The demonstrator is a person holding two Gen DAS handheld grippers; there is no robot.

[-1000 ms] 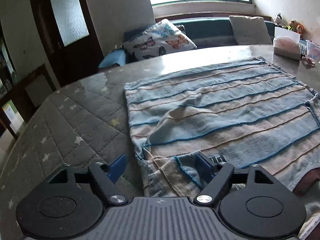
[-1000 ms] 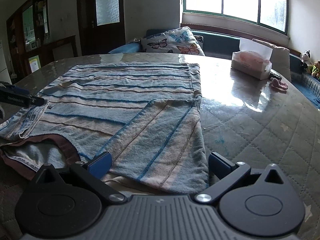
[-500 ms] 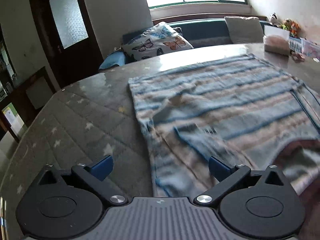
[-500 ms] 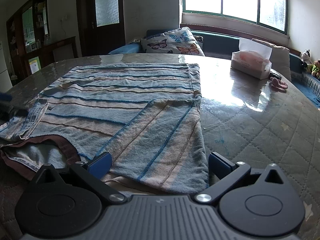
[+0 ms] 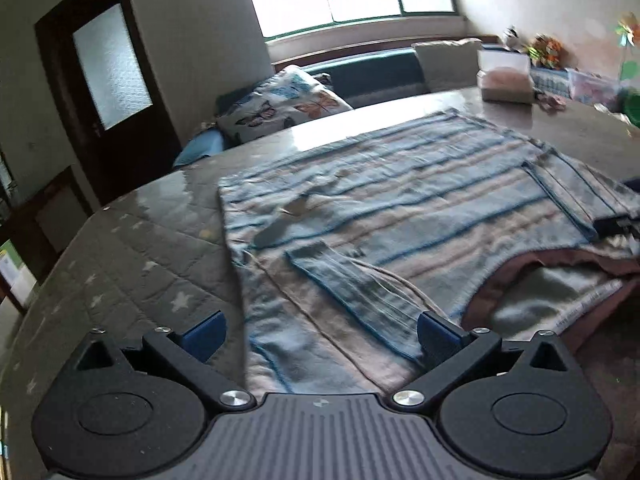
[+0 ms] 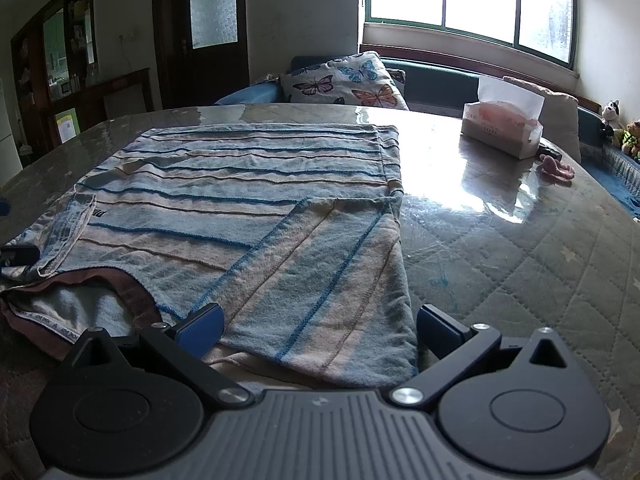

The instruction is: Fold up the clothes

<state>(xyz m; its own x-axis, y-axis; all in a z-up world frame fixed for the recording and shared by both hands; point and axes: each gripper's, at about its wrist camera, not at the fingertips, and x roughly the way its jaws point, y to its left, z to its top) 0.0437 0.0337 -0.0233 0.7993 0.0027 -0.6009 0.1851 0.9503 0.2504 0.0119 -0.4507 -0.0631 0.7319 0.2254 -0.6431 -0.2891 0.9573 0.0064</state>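
The blue and tan striped knit shirt [image 6: 248,208] lies flat on the grey quilted table with white stars [image 6: 520,264]. Both short sleeves are already folded in over the body: the right sleeve [image 6: 320,280] and the left sleeve [image 5: 352,288]. So the sleeve step looks done. Next, I think the shirt must be folded in half, and that calls for grabbing the two near corners by the brown neck band [image 6: 132,296] and lifting them toward the far edge.

The left gripper [image 5: 320,334] has just been opening and now stands wide, with nothing between its jaws. It hangs above the shirt's near left part. The right gripper [image 6: 320,330] is wide too, holds nothing, and hangs over the right sleeve.
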